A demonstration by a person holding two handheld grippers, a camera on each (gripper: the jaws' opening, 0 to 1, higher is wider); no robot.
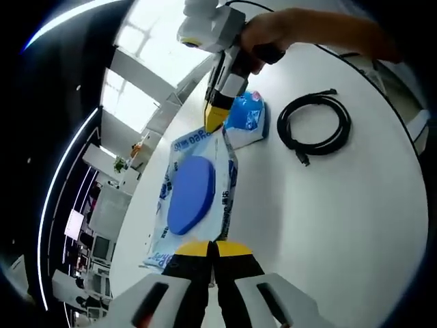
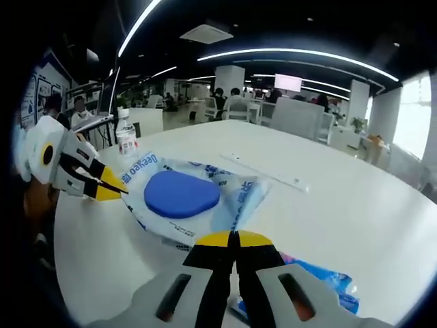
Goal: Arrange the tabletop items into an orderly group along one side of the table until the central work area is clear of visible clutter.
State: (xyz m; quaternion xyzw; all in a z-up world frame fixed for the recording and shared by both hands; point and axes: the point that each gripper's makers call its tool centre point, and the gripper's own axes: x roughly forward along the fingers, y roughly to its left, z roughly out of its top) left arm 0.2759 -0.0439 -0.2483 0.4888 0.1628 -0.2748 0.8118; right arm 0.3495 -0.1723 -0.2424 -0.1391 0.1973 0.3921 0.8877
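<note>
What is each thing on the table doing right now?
Wet wipes pack: lying flat, blue lid shut, pinched at both ends.
Left gripper: shut on the wet wipes pack.
Right gripper: shut on the wet wipes pack.
Blue packet: lying beside the pack.
Black cable: coiled, lying loose.
Water bottle: upright, capped.

Open-plan office: desks (image 2: 205, 109), monitors (image 2: 287, 82)

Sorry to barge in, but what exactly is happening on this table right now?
A person is handling a pack of wet wipes with two hand-held grippers on a white table. The left gripper is shut on one end of the pack and the right gripper on the opposite end. A smaller blue packet lies by the far end, and a coiled black cable sits apart.
</note>
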